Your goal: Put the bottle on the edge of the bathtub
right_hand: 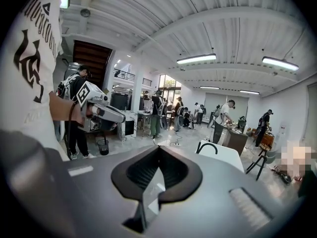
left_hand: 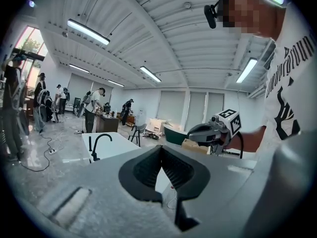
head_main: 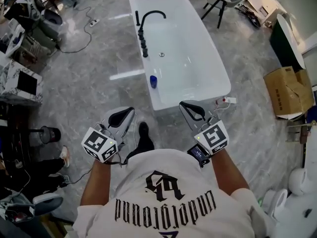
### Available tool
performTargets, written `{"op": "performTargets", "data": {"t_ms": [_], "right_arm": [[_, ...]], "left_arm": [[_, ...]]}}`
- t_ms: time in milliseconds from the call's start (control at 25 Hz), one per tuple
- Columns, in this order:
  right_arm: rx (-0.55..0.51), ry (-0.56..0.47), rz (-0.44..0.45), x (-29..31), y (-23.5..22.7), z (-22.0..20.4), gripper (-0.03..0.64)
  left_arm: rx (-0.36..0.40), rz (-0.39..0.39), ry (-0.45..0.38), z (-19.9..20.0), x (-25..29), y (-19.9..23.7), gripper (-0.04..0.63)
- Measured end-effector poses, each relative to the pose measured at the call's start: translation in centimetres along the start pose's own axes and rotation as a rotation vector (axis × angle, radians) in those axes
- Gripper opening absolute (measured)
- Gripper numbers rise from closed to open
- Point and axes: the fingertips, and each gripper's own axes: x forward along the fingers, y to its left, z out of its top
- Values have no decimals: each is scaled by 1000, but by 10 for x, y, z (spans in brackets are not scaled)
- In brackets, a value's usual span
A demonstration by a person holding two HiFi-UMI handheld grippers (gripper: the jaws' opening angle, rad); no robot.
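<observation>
A small blue bottle stands upright on the left rim of the white bathtub, near its front corner. A black arched faucet rises from the same rim further back. My left gripper and right gripper are held side by side in front of the tub's near end, short of the bottle, both shut and empty. The left gripper view shows its jaws closed, with the bathtub and the right gripper beyond. In the right gripper view its jaws meet, the tub ahead.
A white power strip with a cable lies on the marble floor by the tub's front right corner. A cardboard box sits to the right, a black stool behind the tub. Desks and equipment line the left; several people stand around.
</observation>
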Motion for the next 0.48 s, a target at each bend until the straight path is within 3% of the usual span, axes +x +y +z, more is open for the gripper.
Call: {"op": "performTargets", "data": {"t_ms": [160,480], "right_arm": [[-6,-14,24,-47,28,-14,2],[14,-37,42,-88,70,-7,2]], "left_arm": [[-8,21,-15,-14,-16,-55,6],[-4,11,9,-12,-46,-108,6]]}}
